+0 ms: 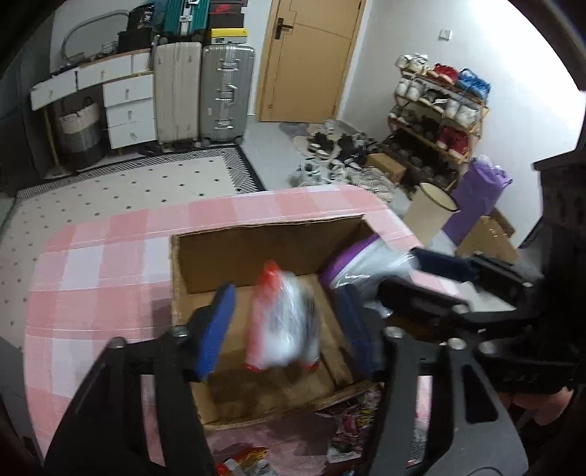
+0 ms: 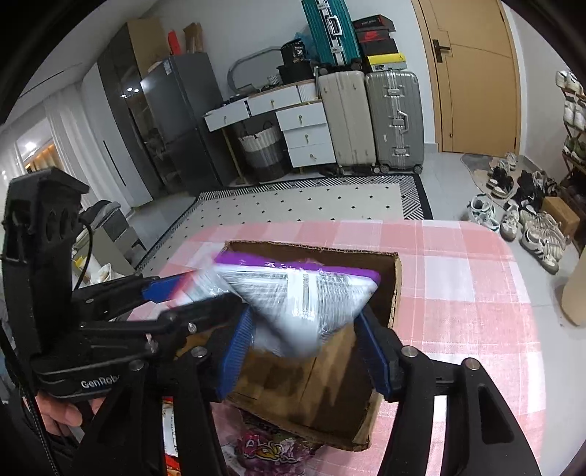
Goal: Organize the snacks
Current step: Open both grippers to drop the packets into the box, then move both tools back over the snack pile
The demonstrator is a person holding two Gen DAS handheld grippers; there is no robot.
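This is a lived-in home, the entry end of a living room. A tan wooden door (image 2: pixel 472 73) with a lever handle opens onto a tiled floor where many pairs of shoes (image 2: pixel 520 216) lie loose beside a slanted wooden shoe rack (image 1: pixel 436 113) packed with sneakers. Upright suitcases (image 2: pixel 370 121) stand against the wall, with a teal one (image 2: pixel 329 29) and shoeboxes stacked above them. Next to them stands a white chest of drawers (image 2: pixel 304 131) with a woven laundry basket (image 2: pixel 262 150) beside it. A dark refrigerator (image 2: pixel 175 117) stands further left, and a patterned rug (image 2: pixel 311 201) covers the floor. A pink checked cloth covers the surface (image 2: pixel 457 278).
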